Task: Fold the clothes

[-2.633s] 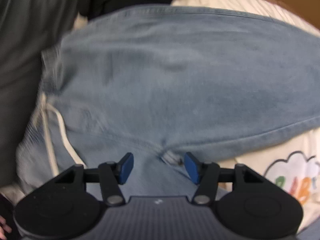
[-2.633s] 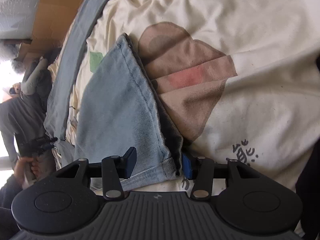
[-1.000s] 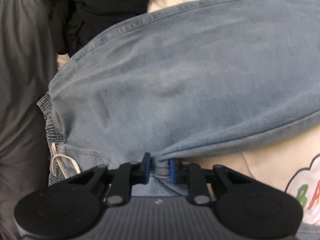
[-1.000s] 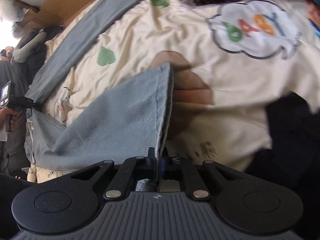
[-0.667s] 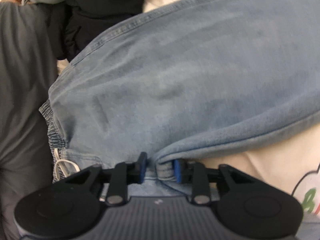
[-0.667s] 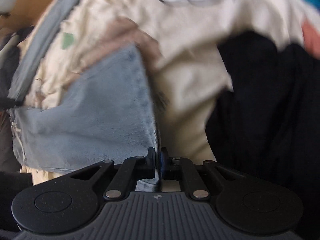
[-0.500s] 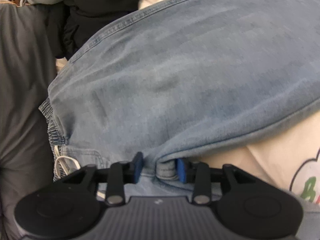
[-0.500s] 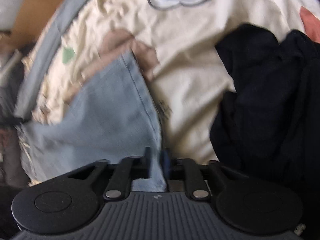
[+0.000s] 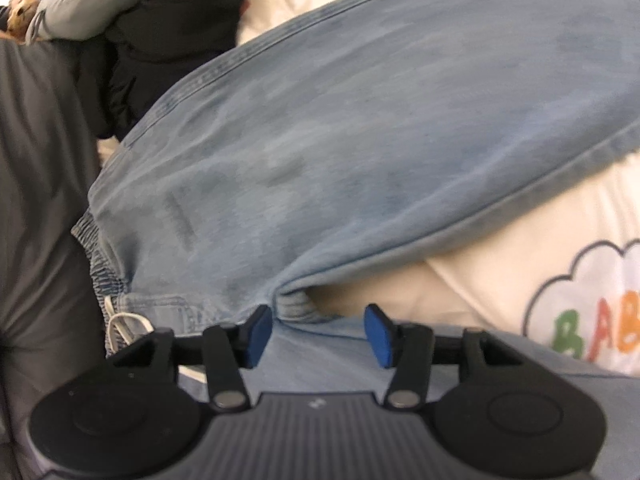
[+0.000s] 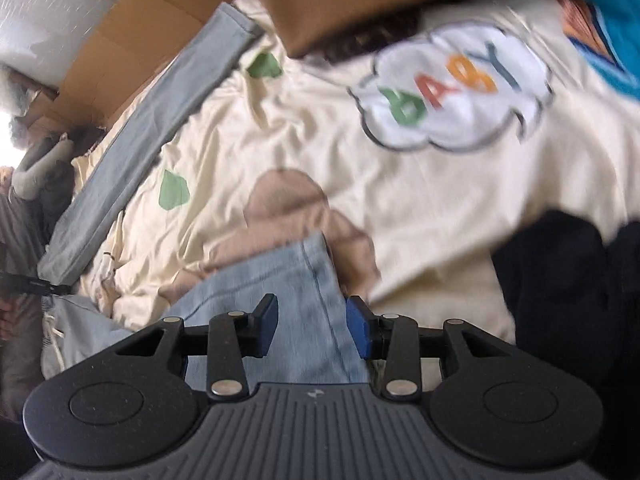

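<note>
Lying half-folded on the bed [image 10: 280, 128]: jeans [image 9: 360, 140], legs doubled lengthwise. Hovering released at the crotch seam, left hand-held gripper [image 9: 318, 334]; likewise released over the hem, right hand-held gripper [image 10: 311, 326]. Probably remaining: crosswise folds.

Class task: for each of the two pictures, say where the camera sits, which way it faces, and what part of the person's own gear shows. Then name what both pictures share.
Left wrist view: sits on the left gripper, looking forward over the blue jeans near the waistband; its open blue-padded fingers show.
Right wrist view: sits on the right gripper, looking along a jeans leg across the cream bedspread; its open fingers show.
Shared: the jeans, the bedspread and its BABY cloud print.
</note>
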Tool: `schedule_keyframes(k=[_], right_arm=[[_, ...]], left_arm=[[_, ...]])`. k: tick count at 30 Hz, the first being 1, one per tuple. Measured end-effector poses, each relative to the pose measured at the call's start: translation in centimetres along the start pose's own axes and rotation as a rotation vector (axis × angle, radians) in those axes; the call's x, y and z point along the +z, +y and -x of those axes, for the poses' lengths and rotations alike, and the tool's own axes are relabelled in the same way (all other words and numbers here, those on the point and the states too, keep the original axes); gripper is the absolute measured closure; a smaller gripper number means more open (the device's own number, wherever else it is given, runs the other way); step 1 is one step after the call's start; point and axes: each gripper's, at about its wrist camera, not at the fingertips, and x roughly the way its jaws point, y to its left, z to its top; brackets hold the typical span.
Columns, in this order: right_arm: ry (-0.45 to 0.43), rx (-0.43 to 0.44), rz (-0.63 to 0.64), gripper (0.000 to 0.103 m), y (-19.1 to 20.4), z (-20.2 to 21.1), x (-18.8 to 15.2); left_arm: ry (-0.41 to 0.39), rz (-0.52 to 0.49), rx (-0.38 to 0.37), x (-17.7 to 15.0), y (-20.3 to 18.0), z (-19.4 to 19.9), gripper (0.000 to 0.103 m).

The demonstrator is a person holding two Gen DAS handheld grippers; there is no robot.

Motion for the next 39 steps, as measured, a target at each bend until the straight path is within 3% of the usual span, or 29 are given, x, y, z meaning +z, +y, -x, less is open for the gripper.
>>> schedule_keyframes(k=[6, 11, 13, 15, 16, 19, 21, 24, 28, 31, 39], right_arm=[[-0.014, -0.001, 0.079, 0.055, 1.5, -1.4, 1.9], [-0.009, 0.002, 0.108, 0.046, 2.2, -2.7, 2.7], [-0.004, 0.006, 0.116, 0.048, 2.4, -3.1, 2.9], [0.006, 0.028, 0.129, 0.079, 2.6, -3.1, 2.9], [0.022, 0.05, 0.136, 0.102, 2.8, -3.2, 2.9], [0.035, 0.103, 0.185, 0.103, 3.7, -2.7, 2.7], [0.052, 0.14, 0.198, 0.101, 4.2, -2.6, 2.6], [0.054, 0.104, 0.224, 0.098, 4.6, -2.9, 2.6], [0.028, 0.081, 0.208, 0.078, 4.0, -2.8, 2.9], [0.001, 0.062, 0.215, 0.057, 3.3, -2.1, 3.0], [-0.018, -0.002, 0.275, 0.055, 2.1, -1.8, 3.1]], left_arm=[[0.007, -0.018, -0.018, -1.5, -1.3, 1.2, 0.049], [0.021, -0.008, -0.034, -3.0, -1.2, 1.9, 0.049], [0.027, -0.004, -0.041, -3.6, -1.2, 2.2, 0.049], [0.033, 0.0, -0.047, -4.2, -1.1, 2.4, 0.048], [0.036, 0.002, -0.05, -4.5, -1.1, 2.5, 0.048], [0.04, 0.009, -0.052, -5.2, -0.8, 2.9, 0.047], [0.039, 0.015, -0.048, -5.5, -0.5, 3.2, 0.045], [0.039, 0.019, -0.048, -5.9, -0.1, 3.4, 0.045], [0.044, 0.015, -0.053, -6.3, -0.1, 3.3, 0.045], [0.043, 0.01, -0.06, -6.5, -0.4, 3.1, 0.044], [0.06, -0.002, -0.068, -6.3, -1.8, 1.6, 0.043]])
